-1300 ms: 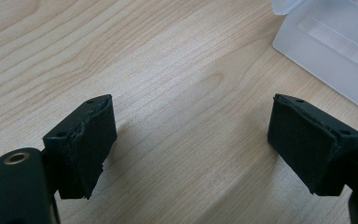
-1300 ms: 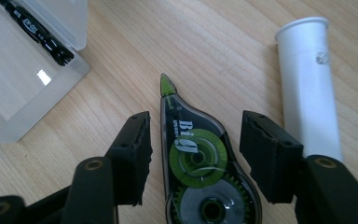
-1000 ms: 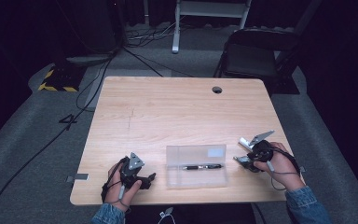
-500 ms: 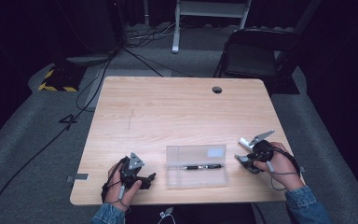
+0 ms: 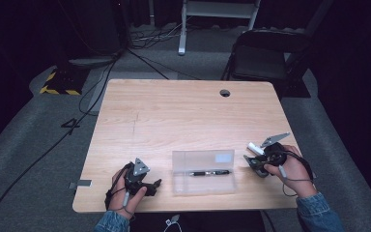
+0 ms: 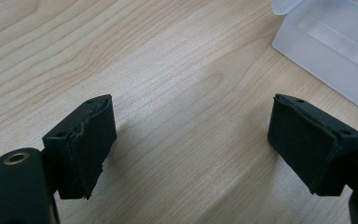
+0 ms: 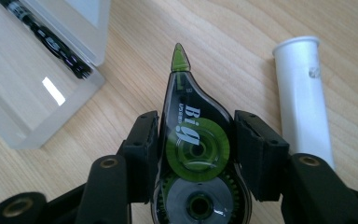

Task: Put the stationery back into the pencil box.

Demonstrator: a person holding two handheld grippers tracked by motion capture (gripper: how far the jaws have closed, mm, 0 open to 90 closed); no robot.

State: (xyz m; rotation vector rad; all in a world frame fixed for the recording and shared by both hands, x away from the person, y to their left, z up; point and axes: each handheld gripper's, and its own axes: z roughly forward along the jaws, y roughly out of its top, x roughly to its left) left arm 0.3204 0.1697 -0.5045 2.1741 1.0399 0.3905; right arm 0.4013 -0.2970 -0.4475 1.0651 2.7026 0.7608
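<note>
A clear plastic box (image 5: 199, 157) lies near the table's front edge with a black pen (image 5: 210, 172) inside. To its left my left gripper (image 5: 154, 187) rests on the wood, open, with only bare table between its pads (image 6: 89, 140). The box's corner (image 6: 335, 42) shows beyond it. Right of the box, my right gripper (image 5: 249, 162) is shut on a black and green correction tape dispenser (image 7: 193, 135), whose tip points toward the box (image 7: 42, 88) and the pen (image 7: 51, 39). A white tube (image 7: 303, 98) lies on the table beside the right jaw, also seen from above (image 5: 256, 148).
The wooden table (image 5: 183, 116) has a round cable hole (image 5: 225, 93) at the back right. A black chair (image 5: 265, 58) stands behind the table. Cables run over the grey floor at the left (image 5: 77, 121).
</note>
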